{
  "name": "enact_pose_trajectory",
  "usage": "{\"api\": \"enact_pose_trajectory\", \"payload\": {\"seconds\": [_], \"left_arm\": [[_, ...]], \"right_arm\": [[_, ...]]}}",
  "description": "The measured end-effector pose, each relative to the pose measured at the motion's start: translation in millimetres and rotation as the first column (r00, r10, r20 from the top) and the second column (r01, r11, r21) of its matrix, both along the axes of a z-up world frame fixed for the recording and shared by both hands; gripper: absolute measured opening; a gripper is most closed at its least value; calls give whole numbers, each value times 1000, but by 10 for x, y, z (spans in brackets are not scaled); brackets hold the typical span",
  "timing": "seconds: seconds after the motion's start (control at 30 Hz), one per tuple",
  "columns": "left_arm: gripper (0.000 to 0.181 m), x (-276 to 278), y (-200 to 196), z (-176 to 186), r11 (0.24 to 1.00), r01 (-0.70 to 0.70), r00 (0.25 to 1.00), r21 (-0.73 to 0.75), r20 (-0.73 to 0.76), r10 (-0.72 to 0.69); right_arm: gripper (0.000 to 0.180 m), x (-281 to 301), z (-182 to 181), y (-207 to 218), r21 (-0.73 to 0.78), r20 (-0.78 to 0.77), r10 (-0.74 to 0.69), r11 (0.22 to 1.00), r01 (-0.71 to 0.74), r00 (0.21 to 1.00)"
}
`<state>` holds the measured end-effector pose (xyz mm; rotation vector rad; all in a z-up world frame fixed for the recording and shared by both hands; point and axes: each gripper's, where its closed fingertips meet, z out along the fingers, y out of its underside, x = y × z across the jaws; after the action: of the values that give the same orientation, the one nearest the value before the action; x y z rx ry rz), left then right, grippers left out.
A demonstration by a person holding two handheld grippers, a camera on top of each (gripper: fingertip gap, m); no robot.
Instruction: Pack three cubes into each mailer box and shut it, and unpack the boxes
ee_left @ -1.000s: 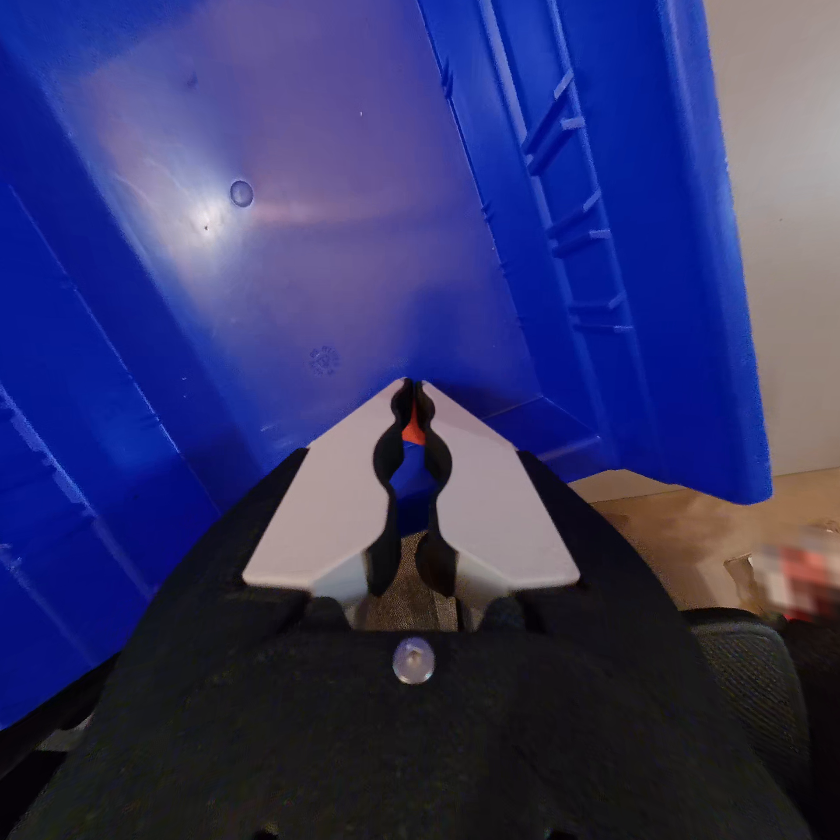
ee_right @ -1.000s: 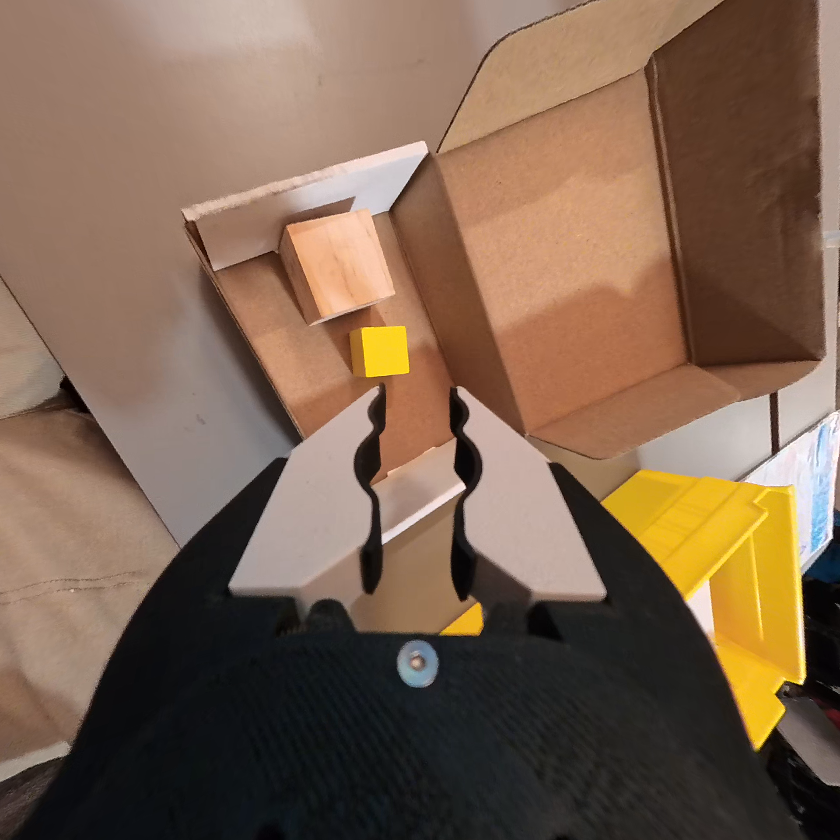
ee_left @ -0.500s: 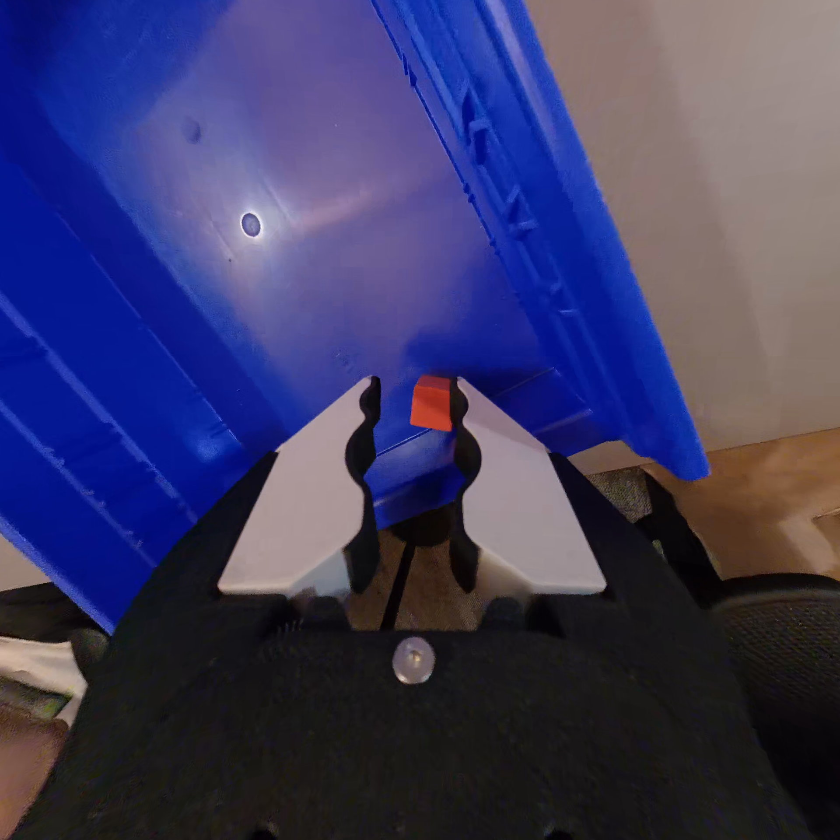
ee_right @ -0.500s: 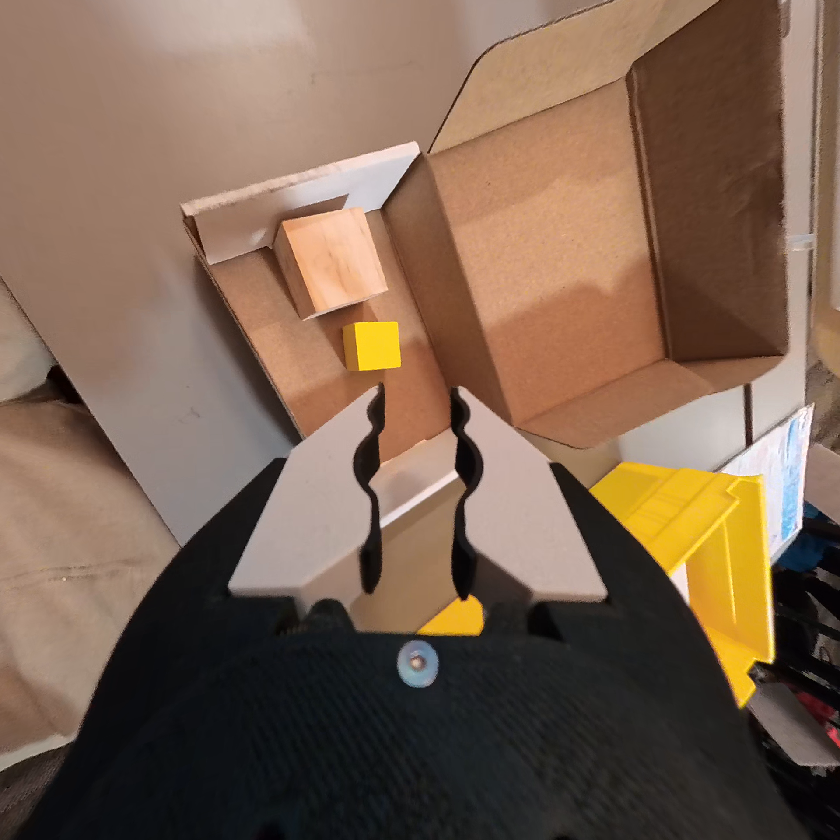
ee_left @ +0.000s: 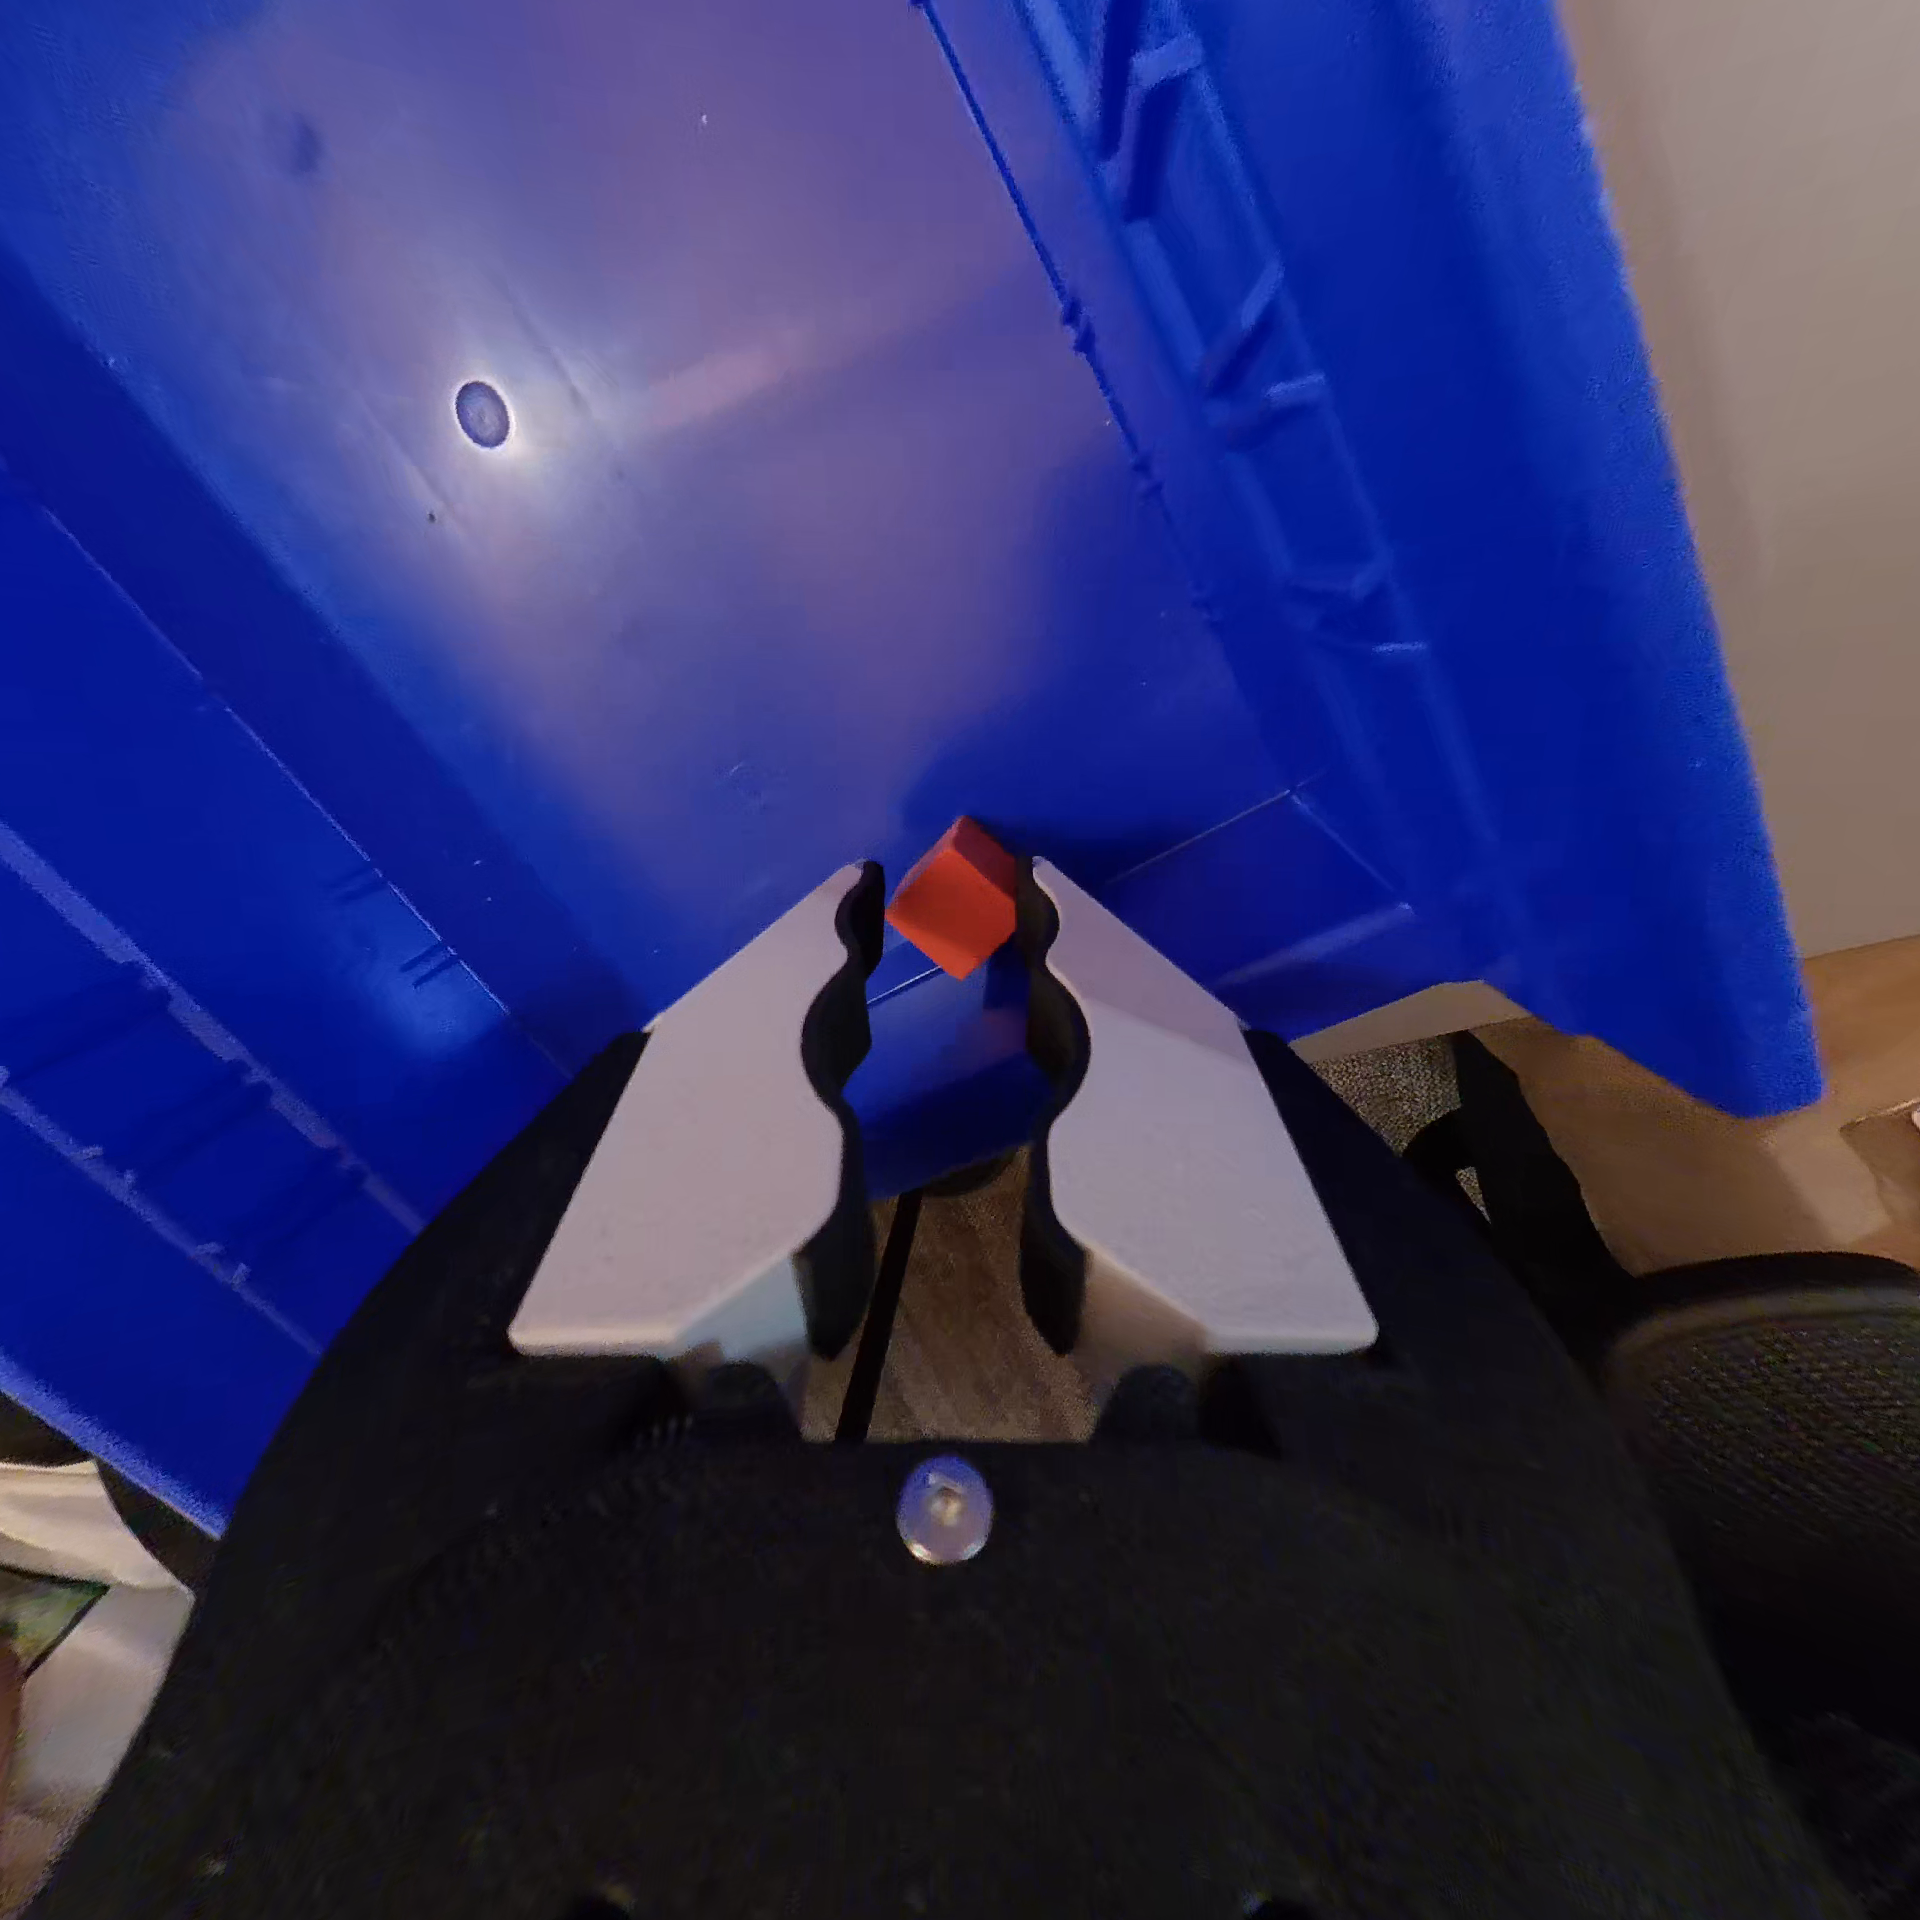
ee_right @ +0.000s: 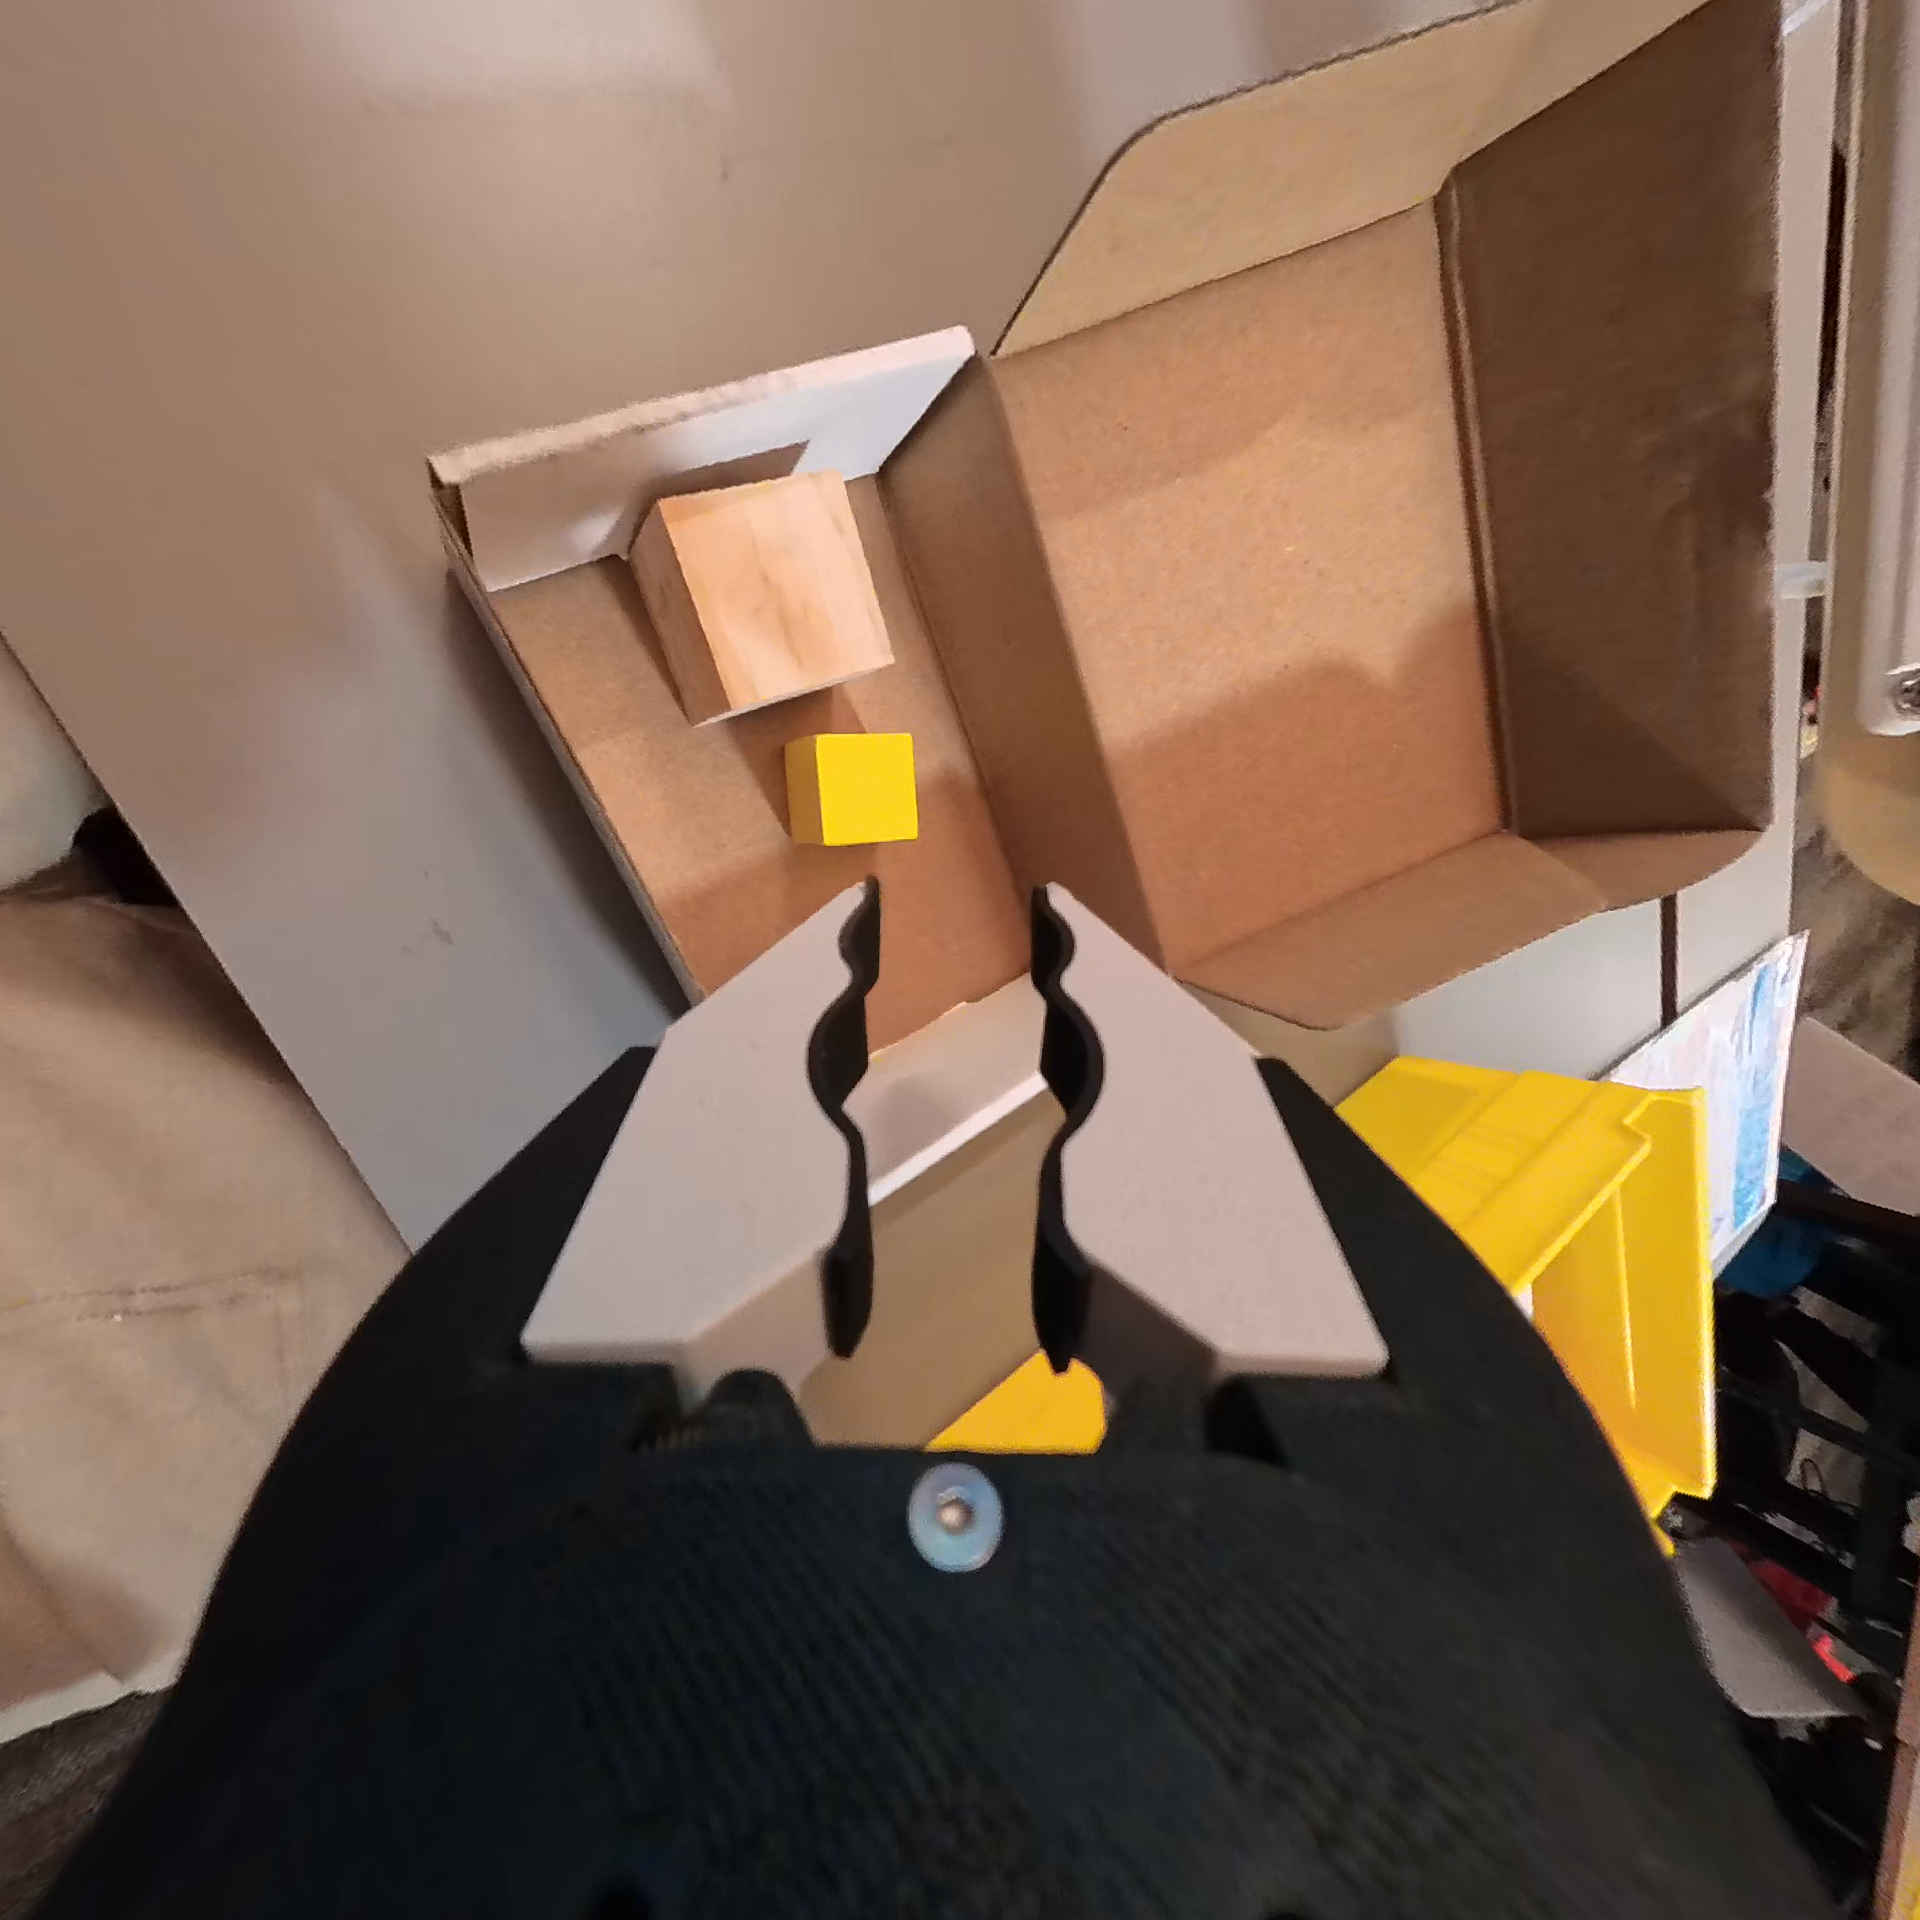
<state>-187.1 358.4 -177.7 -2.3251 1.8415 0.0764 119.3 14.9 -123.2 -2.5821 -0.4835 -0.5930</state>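
Unpacking: left claw (ee_left: 951,883), spread, has the red cube (ee_left: 951,899) loose between its tips over the blue bin (ee_left: 623,520); right claw (ee_right: 951,899), spread, should next pinch the yellow cube (ee_right: 852,788) just ahead.

So the surface is a plain grey-beige tabletop (ee_right: 343,436). Sitting right on it is an open cardboard mailer box (ee_right: 1247,582), lid flap folded out flat, and a blue plastic bin (ee_left: 727,520). A yellow plastic bin (ee_right: 1507,1164) is at the table's near edge, can't tell if it's actually resting on it.
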Motion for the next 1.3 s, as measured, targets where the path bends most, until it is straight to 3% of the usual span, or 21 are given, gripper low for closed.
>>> {"api": "enact_pose_trajectory", "payload": {"seconds": [0.4,0.6,0.73,1.07,1.3], "left_arm": [[24,-91,59,-4,999,-45,999,-19,14,46],[25,-148,307,54,992,-83,997,99,17,82],[26,-140,316,130,992,-97,993,85,82,90],[41,-231,335,22,993,-103,994,63,50,100],[21,-206,264,-5,997,-72,996,28,48,71]], "right_arm": [[27,-4,-7,5,-5,13,4,1000,-4,1000],[27,-8,14,8,0,19,6,1000,-6,1000],[27,-5,21,9,2,20,6,1000,-6,1000],[27,13,12,1,-10,40,3,1000,-2,999],[27,76,75,-48,4,45,-18,1000,17,999]]}}
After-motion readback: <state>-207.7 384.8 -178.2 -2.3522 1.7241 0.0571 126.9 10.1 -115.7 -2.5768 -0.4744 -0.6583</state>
